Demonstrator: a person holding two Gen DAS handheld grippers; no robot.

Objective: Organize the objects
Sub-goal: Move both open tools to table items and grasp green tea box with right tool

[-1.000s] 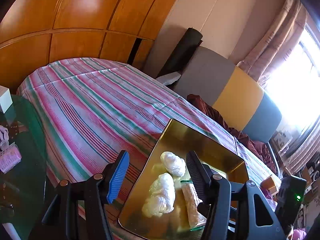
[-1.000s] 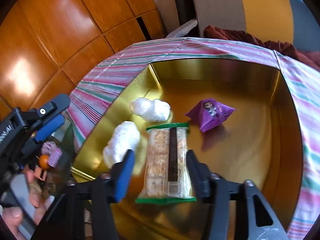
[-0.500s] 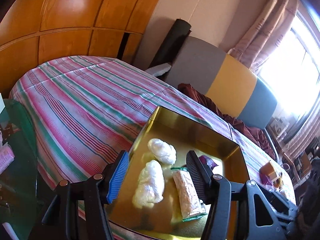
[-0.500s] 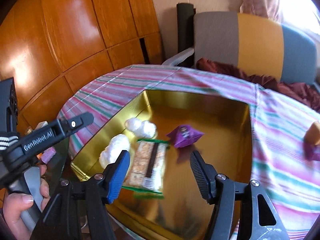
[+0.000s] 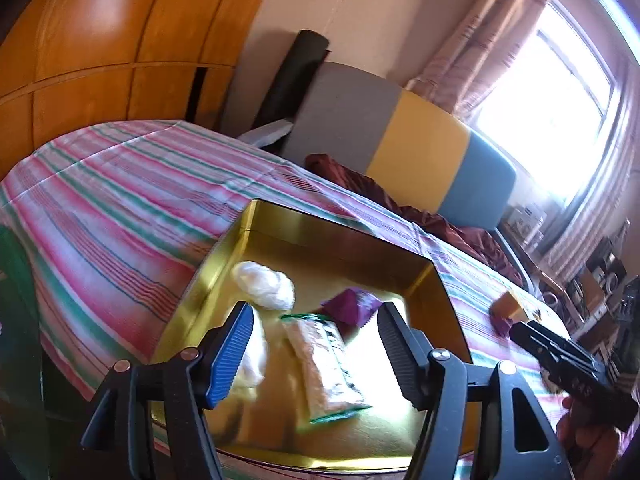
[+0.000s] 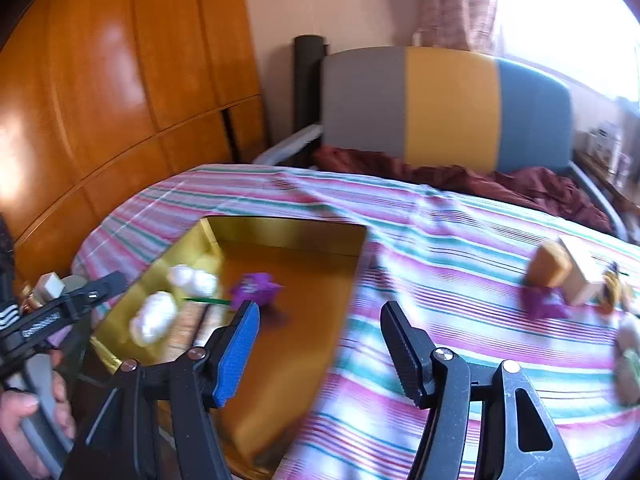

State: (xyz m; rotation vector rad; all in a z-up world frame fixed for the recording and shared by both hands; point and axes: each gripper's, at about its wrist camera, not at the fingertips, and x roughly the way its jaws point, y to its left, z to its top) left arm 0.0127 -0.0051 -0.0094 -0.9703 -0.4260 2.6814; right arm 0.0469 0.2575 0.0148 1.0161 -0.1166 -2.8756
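Observation:
A gold tray lies on the striped cloth. In it lie two white bundles, a green-edged snack bar and a purple packet. My left gripper is open and empty above the tray's near side. My right gripper is open and empty over the tray's right edge. To the right on the cloth lie an orange block, a beige box and a second purple packet.
A striped cloth covers the table. A grey, yellow and blue sofa with a dark red blanket stands behind. Wooden panels line the left wall. Small items sit on a side table at the left.
The right gripper let go of the snack bar in the tray, pulled back and swung right. The left gripper turned right, bringing more of the tray into view.

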